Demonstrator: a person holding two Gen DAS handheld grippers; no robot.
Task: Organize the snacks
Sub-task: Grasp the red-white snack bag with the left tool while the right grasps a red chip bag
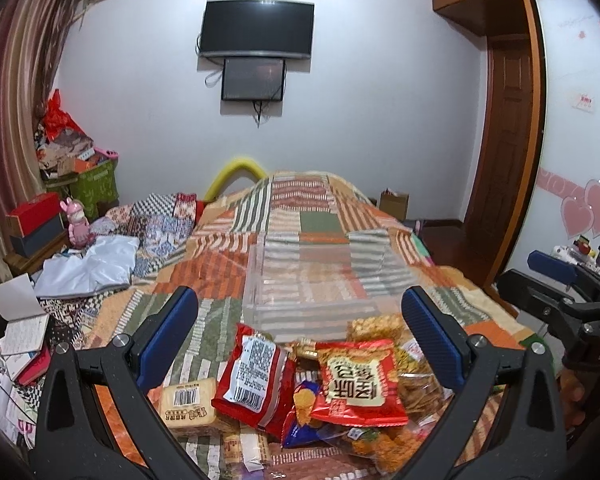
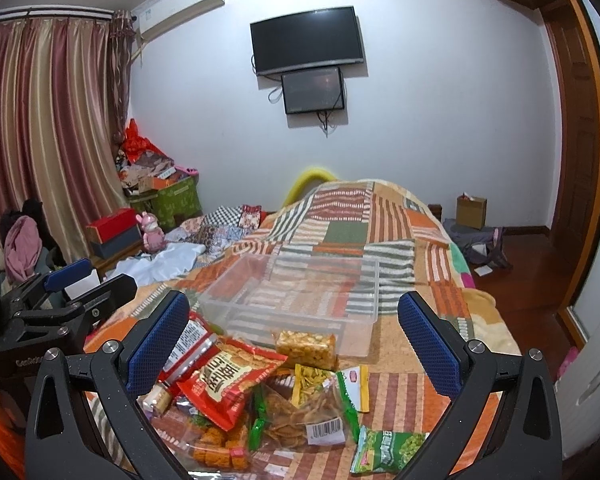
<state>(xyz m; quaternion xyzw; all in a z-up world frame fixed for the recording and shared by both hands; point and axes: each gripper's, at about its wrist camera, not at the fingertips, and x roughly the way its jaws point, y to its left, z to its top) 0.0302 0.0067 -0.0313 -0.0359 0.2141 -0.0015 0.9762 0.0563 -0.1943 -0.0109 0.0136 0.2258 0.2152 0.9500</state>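
Note:
A pile of snack packets lies on the patchwork bed. In the left wrist view I see a red packet with yellow label, a red packet showing its barcode, and a pale biscuit pack. An empty clear plastic bin stands just behind the pile. My left gripper is open above the pile, holding nothing. In the right wrist view the red packet, an orange cracker bar, a green pea packet and the bin show. My right gripper is open and empty over the pile.
The bed quilt runs toward the far wall. A white bag and notebooks lie at the left. Boxes and a pink toy stand beside the curtain. The wooden floor and a door are on the right.

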